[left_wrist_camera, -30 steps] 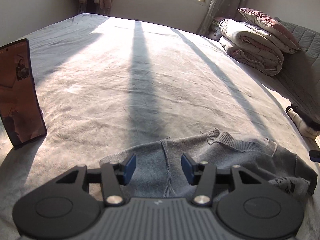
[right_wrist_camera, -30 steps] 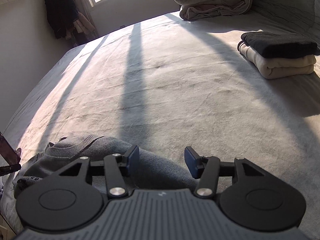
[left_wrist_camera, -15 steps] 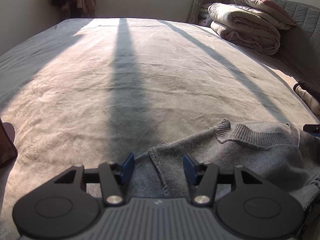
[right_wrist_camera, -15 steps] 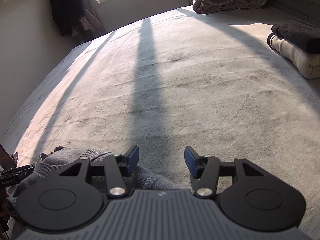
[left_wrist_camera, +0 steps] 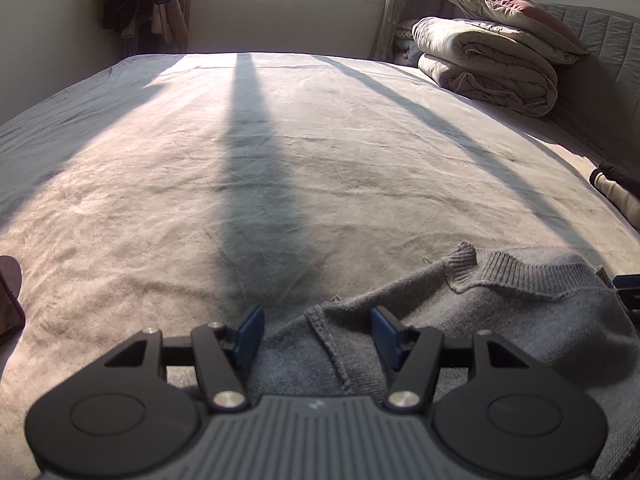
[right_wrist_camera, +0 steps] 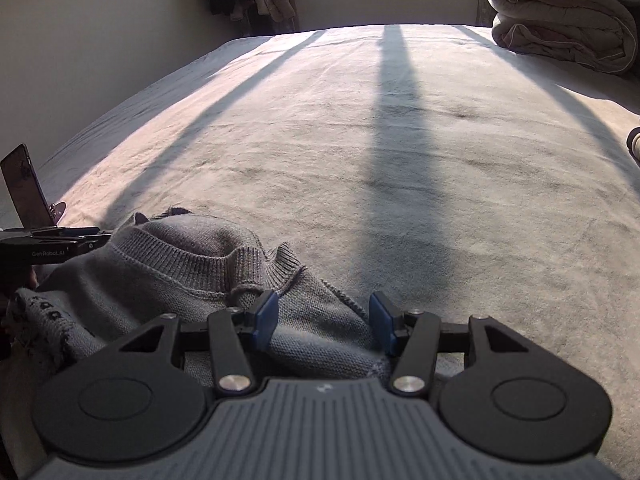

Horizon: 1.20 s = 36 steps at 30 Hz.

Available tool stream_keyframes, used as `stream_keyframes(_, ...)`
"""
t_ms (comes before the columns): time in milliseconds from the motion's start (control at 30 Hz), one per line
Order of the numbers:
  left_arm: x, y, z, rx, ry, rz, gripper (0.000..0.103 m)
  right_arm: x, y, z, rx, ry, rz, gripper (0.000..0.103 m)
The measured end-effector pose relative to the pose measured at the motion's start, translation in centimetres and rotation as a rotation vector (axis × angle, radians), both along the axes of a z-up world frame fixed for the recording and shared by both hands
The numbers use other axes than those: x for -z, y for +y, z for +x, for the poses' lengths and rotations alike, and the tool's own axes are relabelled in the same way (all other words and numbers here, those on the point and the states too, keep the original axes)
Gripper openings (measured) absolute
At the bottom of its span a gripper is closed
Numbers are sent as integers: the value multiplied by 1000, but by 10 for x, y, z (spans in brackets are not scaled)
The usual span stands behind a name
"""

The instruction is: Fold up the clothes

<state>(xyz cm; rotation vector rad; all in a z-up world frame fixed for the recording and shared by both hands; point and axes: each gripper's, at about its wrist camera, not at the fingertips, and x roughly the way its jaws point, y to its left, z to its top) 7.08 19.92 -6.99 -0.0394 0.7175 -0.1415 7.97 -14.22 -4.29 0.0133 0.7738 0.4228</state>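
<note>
Left wrist view showed the grey knit sweater [left_wrist_camera: 500, 320] bunched at the bed's [left_wrist_camera: 280, 160] near edge, left gripper [left_wrist_camera: 318, 336] and right gripper [right_wrist_camera: 323, 322] both jaws wide over it. Looked like pre-grasp; next they'd need to pinch the fabric and spread it flat.

A grey-sheeted bed [left_wrist_camera: 280, 152] is carrying a crumpled grey sweater [left_wrist_camera: 520, 304] at its near edge, a rolled quilt [left_wrist_camera: 488, 68] by the headboard, and a propped phone [right_wrist_camera: 26, 192].
</note>
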Motion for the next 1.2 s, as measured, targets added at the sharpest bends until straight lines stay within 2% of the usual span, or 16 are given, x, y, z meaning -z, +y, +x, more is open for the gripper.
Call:
stream_keyframes(100,1,-1,0,3,-7,7,61,6,10,-2,-24,-22,-74,55)
stream_keyframes(167,2,-2,0,6,-11,11,61,9,10,0,-22,-22,-85,55)
stream_keyframes(500,2,-2,3,7,-12,4,61,-7,-16,8,35,22,59,55)
stream_keyframes(600,1,-3,2,8,-14,2,60,-11,-27,11,85,18,105,55)
stream_keyframes(700,1,-4,3,10,-15,5,59,-9,-37,15,146,14,107,55)
stream_keyframes(833,0,-8,2,28,-18,26,53,-1,-29,16,129,26,51,55)
stream_keyframes(933,1,-14,1,33,-20,66,52,8,-6,11,73,-1,-124,53)
stream_keyframes(1033,0,-20,0,51,-20,88,42,16,18,0,40,-75,-290,54)
stream_keyframes(1200,-2,-25,-2,60,-5,88,24,14,19,0,8,-42,-289,38)
